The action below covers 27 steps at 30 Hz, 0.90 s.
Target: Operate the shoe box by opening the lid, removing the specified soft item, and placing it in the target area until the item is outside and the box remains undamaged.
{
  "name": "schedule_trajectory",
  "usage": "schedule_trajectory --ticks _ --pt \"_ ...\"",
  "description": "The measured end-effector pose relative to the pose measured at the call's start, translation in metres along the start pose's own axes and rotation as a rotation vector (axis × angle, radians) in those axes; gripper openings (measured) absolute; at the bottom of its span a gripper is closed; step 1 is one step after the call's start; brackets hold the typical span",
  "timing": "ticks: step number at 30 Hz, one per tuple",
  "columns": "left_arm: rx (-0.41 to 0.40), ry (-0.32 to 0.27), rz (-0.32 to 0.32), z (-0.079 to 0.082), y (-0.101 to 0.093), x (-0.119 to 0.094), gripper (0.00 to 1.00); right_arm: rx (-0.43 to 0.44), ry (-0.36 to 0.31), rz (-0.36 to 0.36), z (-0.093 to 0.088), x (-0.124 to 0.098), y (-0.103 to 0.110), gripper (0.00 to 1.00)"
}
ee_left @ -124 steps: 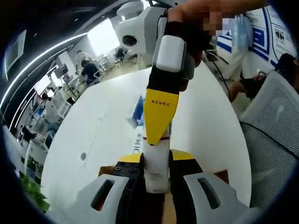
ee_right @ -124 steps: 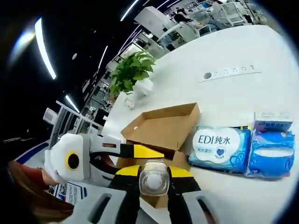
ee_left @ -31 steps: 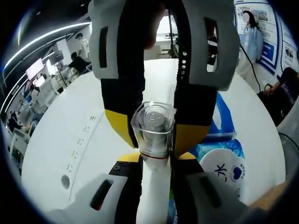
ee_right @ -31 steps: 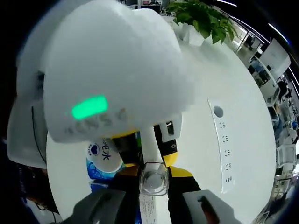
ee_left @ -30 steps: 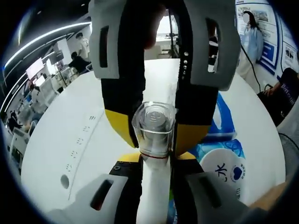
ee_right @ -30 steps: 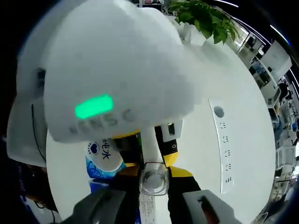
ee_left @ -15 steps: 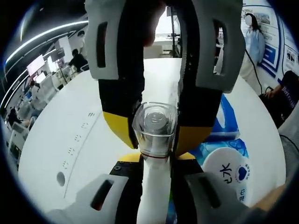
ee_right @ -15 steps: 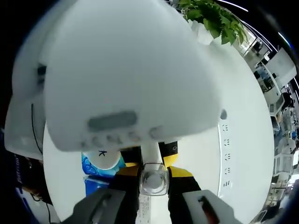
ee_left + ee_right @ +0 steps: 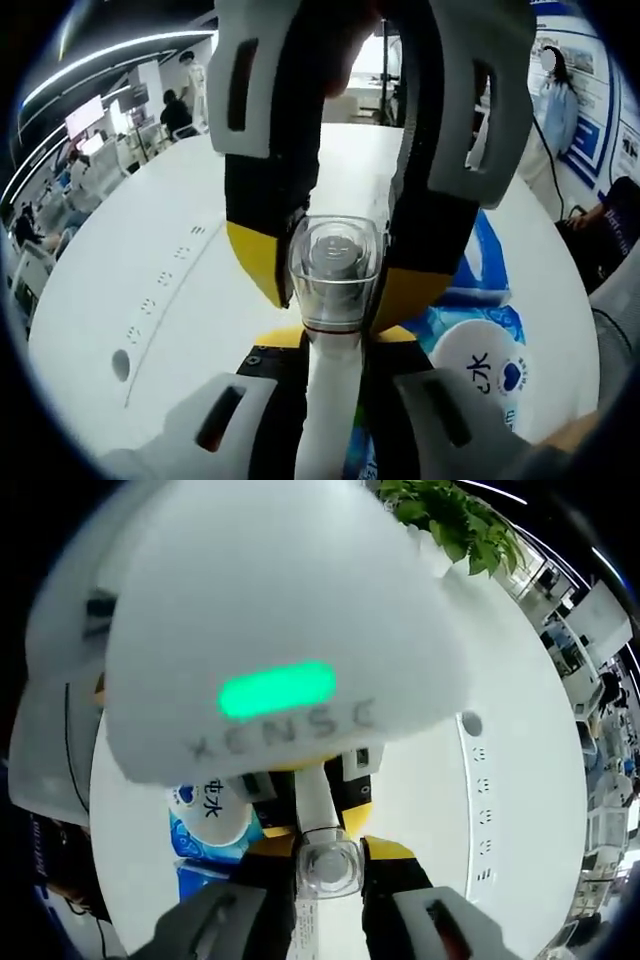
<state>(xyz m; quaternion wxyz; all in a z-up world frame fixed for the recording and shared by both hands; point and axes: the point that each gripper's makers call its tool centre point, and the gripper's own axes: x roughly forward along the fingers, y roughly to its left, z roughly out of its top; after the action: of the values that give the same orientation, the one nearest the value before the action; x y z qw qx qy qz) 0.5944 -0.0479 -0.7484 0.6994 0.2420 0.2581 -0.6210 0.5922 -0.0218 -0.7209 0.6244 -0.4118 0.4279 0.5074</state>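
White round tabletop [image 9: 150,270], smooth & glossy, w/ an open office blurred behind. Left gripper [image 9: 333,345] is clamped on a white tube w/ clear cap [image 9: 333,262]; right gripper [image 9: 328,855] pinches the same tube from the opposite end, cap toward its camera. Each gripper's white-and-yellow plastic body looms large in the other's view, hiding much of the table. Blue soft wipes pack [image 9: 480,350], crinkly film, partly covered, lies on the tabletop near its edge. Leafy potted plant [image 9: 455,520] at far rim. Shoe box can't be made out.
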Motion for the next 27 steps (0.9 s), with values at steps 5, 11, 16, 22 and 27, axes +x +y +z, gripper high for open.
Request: schedule_trajectory --ticks 5,11,16,22,27 --pt "0.001 0.0 -0.008 -0.0006 -0.0031 -0.0023 0.19 0.002 -0.002 0.002 0.0006 0.0 0.0017 0.2" --pt "0.034 0.005 -0.012 -0.0002 -0.0045 -0.0031 0.19 0.001 -0.004 -0.003 0.001 0.0006 0.0025 0.2" --pt "0.064 0.019 -0.014 -0.0005 -0.0072 -0.0024 0.19 0.001 0.0 0.003 -0.0006 0.0017 0.0053 0.2" --pt "0.056 0.023 -0.004 -0.0015 -0.0042 -0.0021 0.22 0.005 -0.002 0.004 -0.0015 0.0024 0.0059 0.23" --pt "0.046 0.023 -0.003 -0.0009 -0.0018 -0.0039 0.24 0.004 -0.006 -0.006 -0.0015 0.0 0.0029 0.25"
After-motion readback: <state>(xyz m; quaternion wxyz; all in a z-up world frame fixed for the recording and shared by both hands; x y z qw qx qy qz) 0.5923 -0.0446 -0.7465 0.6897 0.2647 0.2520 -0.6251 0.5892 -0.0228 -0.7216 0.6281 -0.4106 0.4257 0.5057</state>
